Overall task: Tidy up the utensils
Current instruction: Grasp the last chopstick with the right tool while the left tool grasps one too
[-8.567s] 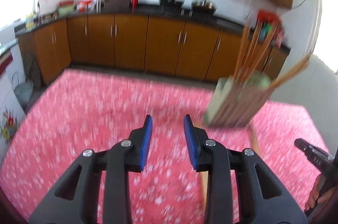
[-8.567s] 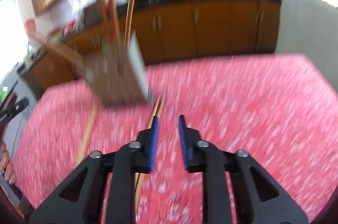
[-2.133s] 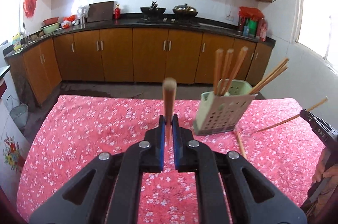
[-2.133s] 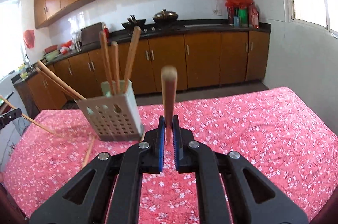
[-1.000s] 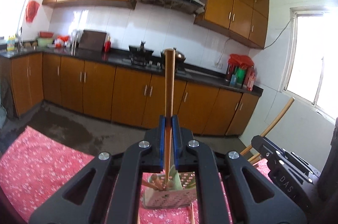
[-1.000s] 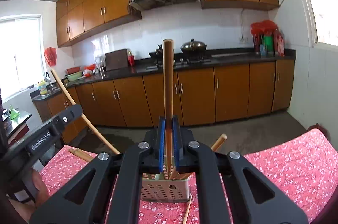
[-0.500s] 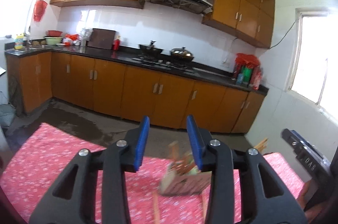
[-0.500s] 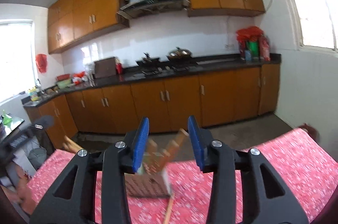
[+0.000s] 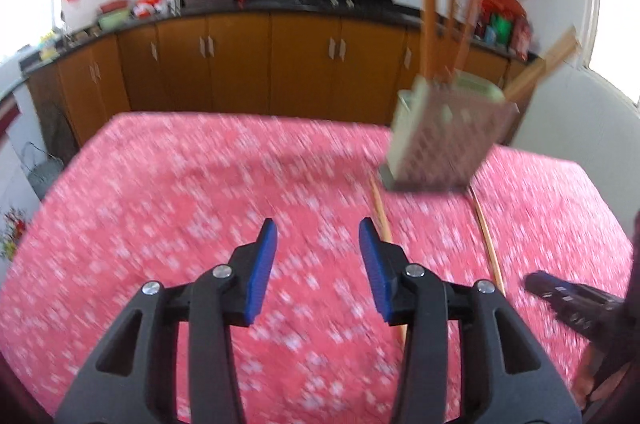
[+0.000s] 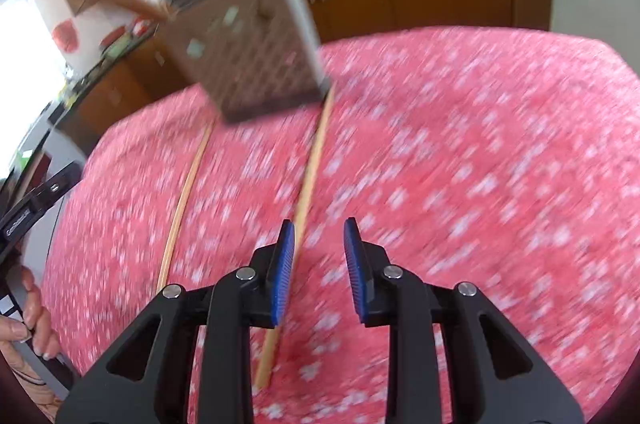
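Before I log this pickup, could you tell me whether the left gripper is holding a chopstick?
No, the left gripper is open with only tablecloth between its pads.

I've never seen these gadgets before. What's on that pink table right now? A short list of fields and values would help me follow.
surface: table with a pink flowered cloth
container: perforated utensil holder, standing on the cloth, blurred
in the holder: several wooden chopsticks, sticking up and leaning out
loose on the cloth: two chopsticks, one nearer the left side, one nearer the right
left gripper: open, nothing between its blue pads
right gripper: open, empty, beside the right-hand loose chopstick
image quality: motion blur in both views
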Motion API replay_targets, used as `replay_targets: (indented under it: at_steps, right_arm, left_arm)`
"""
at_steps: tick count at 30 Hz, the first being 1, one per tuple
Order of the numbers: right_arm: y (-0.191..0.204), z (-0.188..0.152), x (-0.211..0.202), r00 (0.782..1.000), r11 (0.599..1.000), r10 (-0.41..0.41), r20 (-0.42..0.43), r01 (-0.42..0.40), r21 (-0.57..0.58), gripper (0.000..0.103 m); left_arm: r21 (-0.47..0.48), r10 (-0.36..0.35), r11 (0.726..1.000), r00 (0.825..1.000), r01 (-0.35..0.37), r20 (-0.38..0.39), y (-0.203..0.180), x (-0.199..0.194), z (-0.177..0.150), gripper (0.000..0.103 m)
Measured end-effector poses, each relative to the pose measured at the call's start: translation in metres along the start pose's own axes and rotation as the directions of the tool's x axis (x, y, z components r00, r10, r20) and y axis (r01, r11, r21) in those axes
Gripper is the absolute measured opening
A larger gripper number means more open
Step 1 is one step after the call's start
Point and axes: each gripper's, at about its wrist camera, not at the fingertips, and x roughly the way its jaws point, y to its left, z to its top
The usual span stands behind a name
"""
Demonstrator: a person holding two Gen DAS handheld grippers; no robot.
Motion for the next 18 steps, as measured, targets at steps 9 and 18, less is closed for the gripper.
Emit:
replay_targets:
  at_steps: [9, 18]
  right_arm:
    - [0.013, -0.012, 0.012, 0.995, 0.993, -0.102, 0.003, 0.102, -0.065, 0.008]
    - [-0.029, 0.0, 0.001, 0.985, 0.985, -0.169, 0.022, 0.168, 0.039, 0.008]
  left_arm:
    - [0.018, -0.088, 0.996, 0.99, 0.09, -0.109, -0.038, 0.022, -0.028, 0.043]
    - [0.088, -0.034, 0.995, 0.974, 0.055, -0.223, -0.063, 0.052, -0.051, 0.016]
